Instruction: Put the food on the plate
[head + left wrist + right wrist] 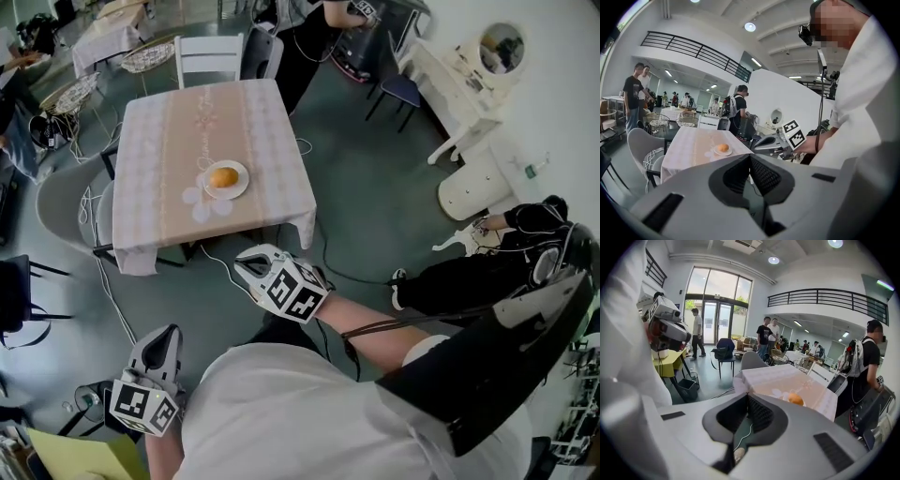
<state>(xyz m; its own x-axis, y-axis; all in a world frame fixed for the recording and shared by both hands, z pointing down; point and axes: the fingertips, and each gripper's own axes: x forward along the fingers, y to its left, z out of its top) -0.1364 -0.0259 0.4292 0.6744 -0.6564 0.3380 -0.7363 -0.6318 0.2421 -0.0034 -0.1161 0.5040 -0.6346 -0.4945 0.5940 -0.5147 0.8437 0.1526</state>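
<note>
An orange round food item (pixel 223 176) lies on a small white plate (pixel 240 187) near the middle of the table with the pale pink cloth (pixel 159 131). Both grippers hang in the air well short of the table, close to my body. The right gripper (pixel 242 265) is shut and empty, with its jaws toward the table's near edge. Lower left, the left gripper (pixel 166 332) is also shut with nothing in it. In the left gripper view the food (pixel 723 147) shows beyond the closed jaws (pixel 750 157). In the right gripper view the food (pixel 796 399) sits to the right of the closed jaws (pixel 747 397).
A white chair (pixel 208 58) stands at the table's far side and a grey chair (pixel 66 202) at its left. Cables trail over the floor (pixel 328 253). A white dresser (pixel 459 84) stands at the right. Several people stand around the room. A yellow table (pixel 670 359) is at my left.
</note>
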